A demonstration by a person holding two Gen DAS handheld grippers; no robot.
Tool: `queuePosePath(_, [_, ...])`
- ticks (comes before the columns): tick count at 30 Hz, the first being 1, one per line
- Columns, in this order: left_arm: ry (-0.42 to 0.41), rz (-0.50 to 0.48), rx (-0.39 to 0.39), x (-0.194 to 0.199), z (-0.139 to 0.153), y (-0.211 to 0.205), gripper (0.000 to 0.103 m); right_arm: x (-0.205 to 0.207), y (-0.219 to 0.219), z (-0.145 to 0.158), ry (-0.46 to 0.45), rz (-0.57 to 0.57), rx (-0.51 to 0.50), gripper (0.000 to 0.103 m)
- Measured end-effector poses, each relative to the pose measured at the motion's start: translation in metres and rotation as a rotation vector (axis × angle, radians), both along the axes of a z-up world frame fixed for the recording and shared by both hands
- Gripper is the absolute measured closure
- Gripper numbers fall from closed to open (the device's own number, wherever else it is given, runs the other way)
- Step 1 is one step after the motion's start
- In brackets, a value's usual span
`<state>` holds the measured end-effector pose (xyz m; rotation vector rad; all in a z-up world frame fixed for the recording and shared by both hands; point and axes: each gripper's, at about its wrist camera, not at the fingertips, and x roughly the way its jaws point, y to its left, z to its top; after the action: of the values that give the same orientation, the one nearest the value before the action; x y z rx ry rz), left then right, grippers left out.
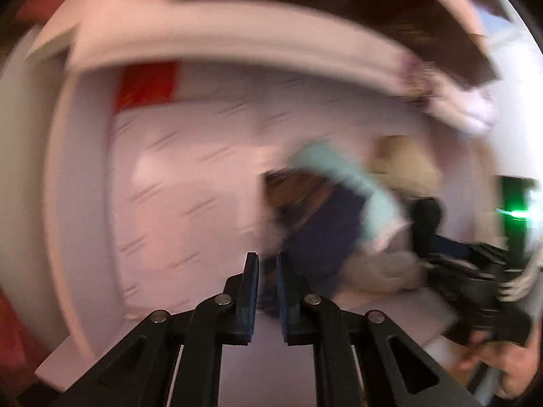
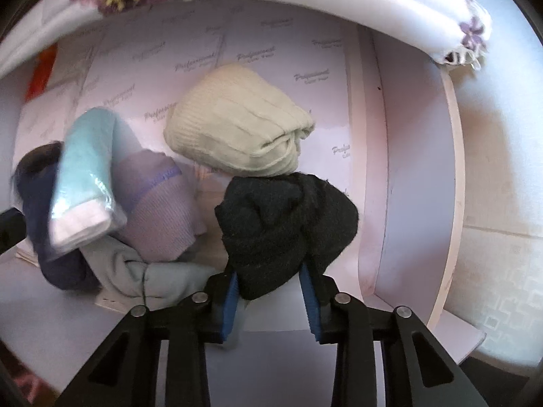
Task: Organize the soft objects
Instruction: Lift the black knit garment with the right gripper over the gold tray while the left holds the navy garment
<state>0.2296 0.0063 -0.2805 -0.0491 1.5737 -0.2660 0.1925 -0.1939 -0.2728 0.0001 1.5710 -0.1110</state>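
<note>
- A white drawer [image 2: 417,176] holds the soft things; its floor is lined with pale paper printed with script.
- A folded white cloth with purple flowers [image 2: 305,10] overhangs the drawer's far edge.
- A cream knitted bundle [image 2: 237,118] lies mid-drawer, touching the black knitted bundle [image 2: 285,227] just in front of it.
- To the left is a heap: a light blue roll [image 2: 85,173] lies over a lilac knit [image 2: 159,210], with a navy piece [image 2: 44,220] and a grey cloth [image 2: 135,271] beside and under them.
- The right claw [image 2: 269,295] points down into the drawer, its blue pads clamped on the lower end of the black knitted bundle.
- The left claw [image 1: 268,291], in a motion-blurred view, has its pads drawn together; nothing can be made out between them. It is at the near-left edge of the heap; contact cannot be told.
</note>
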Motion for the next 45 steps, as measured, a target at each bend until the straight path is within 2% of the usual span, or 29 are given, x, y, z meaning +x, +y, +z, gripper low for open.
queuePosePath(4, [0.041,0.026,0.051,-0.003,-0.017,0.006,0.094,-0.003,-0.004,0.013,-0.019,-0.018,0.034,0.076])
queuePosePath(7, [0.027,0.034,0.036,-0.002,-0.012,0.006,0.093,-0.005,-0.017,0.020,-0.020,-0.095,0.100,0.078])
queuePosePath(9, [0.013,0.052,0.013,-0.002,-0.001,0.010,0.080,-0.006,-0.026,0.025,-0.030,-0.137,0.133,0.078])
queuePosePath(14, [0.038,0.084,-0.080,0.002,0.013,0.009,0.063,-0.007,-0.038,0.032,-0.038,-0.191,0.163,0.078])
queuePosePath(16, [0.027,0.064,-0.088,0.002,0.018,0.004,0.060,-0.008,-0.044,0.032,-0.039,-0.216,0.177,0.078])
queuePosePath(18, [0.011,0.049,-0.090,0.003,0.023,-0.004,0.048,-0.007,-0.054,0.033,-0.045,-0.243,0.207,0.078])
queuePosePath(20, [0.000,0.031,-0.098,0.004,0.028,-0.011,0.041,-0.007,-0.060,0.037,-0.057,-0.258,0.232,0.078])
queuePosePath(23, [0.005,-0.039,-0.092,0.000,0.029,-0.027,0.034,-0.008,-0.063,0.043,-0.066,-0.245,0.239,0.078])
queuePosePath(27, [-0.023,-0.155,0.010,-0.011,0.016,-0.054,0.034,-0.006,-0.060,0.060,-0.091,-0.209,0.250,0.078])
queuePosePath(30, [0.004,-0.138,0.039,-0.011,0.005,-0.055,0.039,-0.007,-0.057,0.078,-0.124,-0.176,0.262,0.078])
queuePosePath(32, [0.025,-0.098,0.028,-0.010,-0.001,-0.051,0.047,-0.008,-0.050,0.092,-0.155,-0.136,0.274,0.078])
queuePosePath(36, [0.026,-0.059,0.007,-0.007,-0.002,-0.048,0.055,-0.005,-0.039,0.122,-0.222,-0.074,0.298,0.078])
queuePosePath(45, [-0.010,-0.089,0.028,-0.006,0.007,-0.053,0.056,0.022,-0.010,0.207,-0.425,0.032,0.350,0.078])
